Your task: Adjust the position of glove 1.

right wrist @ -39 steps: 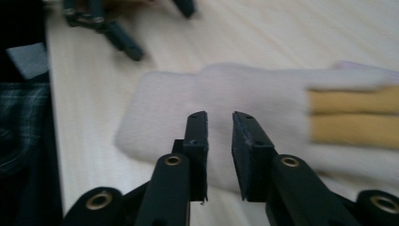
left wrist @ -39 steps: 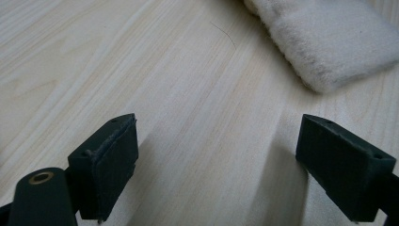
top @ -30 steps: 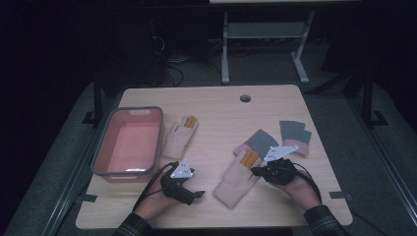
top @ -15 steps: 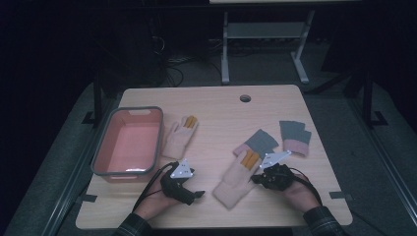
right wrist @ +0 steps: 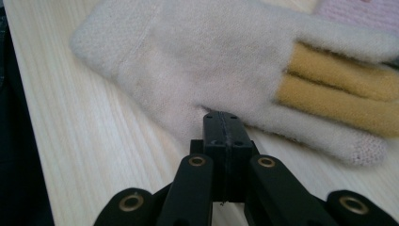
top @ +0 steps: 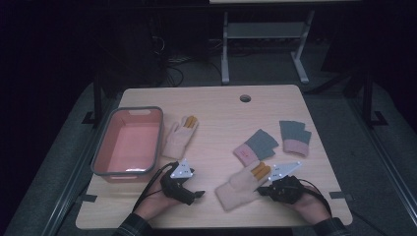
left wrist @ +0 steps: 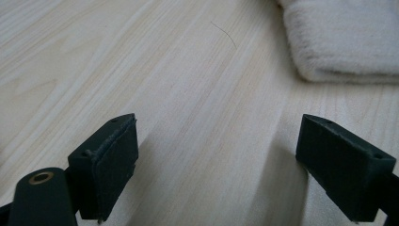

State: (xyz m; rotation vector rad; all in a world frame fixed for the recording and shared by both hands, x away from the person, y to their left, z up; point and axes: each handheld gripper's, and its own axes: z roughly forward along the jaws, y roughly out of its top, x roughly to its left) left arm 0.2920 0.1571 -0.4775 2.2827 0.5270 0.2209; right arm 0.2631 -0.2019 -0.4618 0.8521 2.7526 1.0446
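right gripper [top: 261, 189] slid nearer | clenched on cream glove [right wrist: 197, 66] edge | left gripper [top: 196, 194] released, bare table [left wrist: 197, 94] ahead

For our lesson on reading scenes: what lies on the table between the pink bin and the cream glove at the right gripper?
In the high view, between the pink bin and the cream glove lie a second cream glove and the open left gripper.

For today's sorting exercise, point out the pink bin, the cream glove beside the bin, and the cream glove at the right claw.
pink bin [top: 114, 140], high view, on its left rim.
cream glove beside the bin [top: 178, 140], high view, on its palm.
cream glove at the right claw [right wrist: 197, 56], right gripper view, on its palm.
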